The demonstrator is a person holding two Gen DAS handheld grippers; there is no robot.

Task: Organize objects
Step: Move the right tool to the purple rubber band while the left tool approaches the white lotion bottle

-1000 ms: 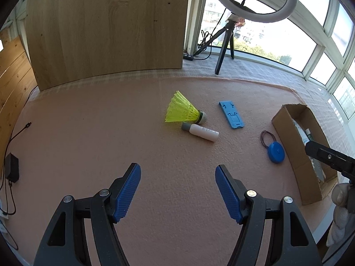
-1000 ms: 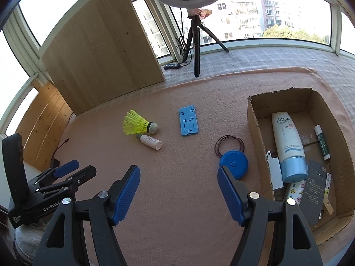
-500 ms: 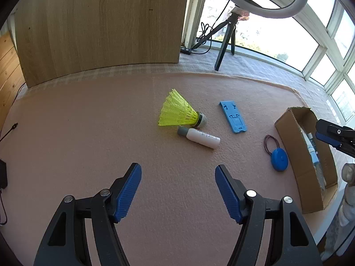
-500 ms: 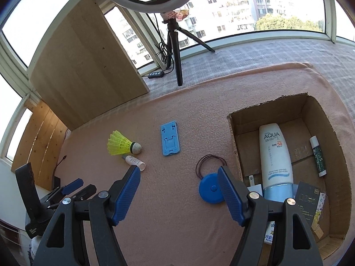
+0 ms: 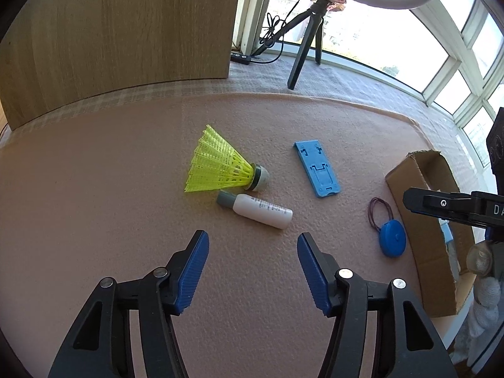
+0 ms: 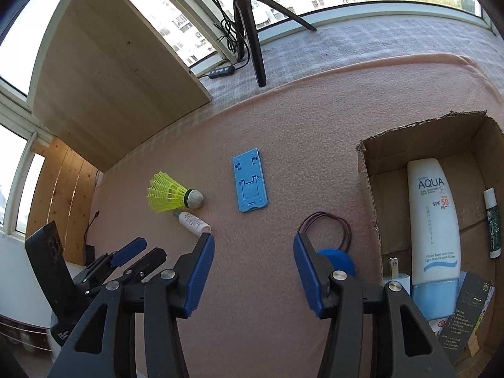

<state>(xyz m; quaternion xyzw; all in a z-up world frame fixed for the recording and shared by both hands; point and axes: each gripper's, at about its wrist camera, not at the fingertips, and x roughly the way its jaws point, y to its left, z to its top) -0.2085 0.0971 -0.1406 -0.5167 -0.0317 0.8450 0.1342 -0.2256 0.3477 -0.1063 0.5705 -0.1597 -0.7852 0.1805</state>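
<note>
On the pink counter (image 5: 94, 204), a yellow shuttlecock (image 5: 220, 170) lies touching a small white bottle (image 5: 261, 212) mid-surface, with a blue phone stand (image 5: 316, 168) beside them and a blue disc (image 5: 392, 242) with its cord loop next to the cardboard box (image 6: 367, 189) at the right edge. The left gripper (image 5: 252, 271) hovers just short of the bottle, its fingers part-open, just narrowing, holding nothing. The right gripper (image 6: 252, 272) hangs above the disc, its fingers likewise narrowing and empty.

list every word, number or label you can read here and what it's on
"AQUA", "SPF 50 PA+++": sunscreen tube in the cardboard box.
"Water base sunscreen. Light texture and no-glue": lower on the tube, small, reading uncertain.
"DA": right gripper body, cut off at the left wrist view's edge.
Small white bottle, dark card, green stick: print too small to read.
</note>
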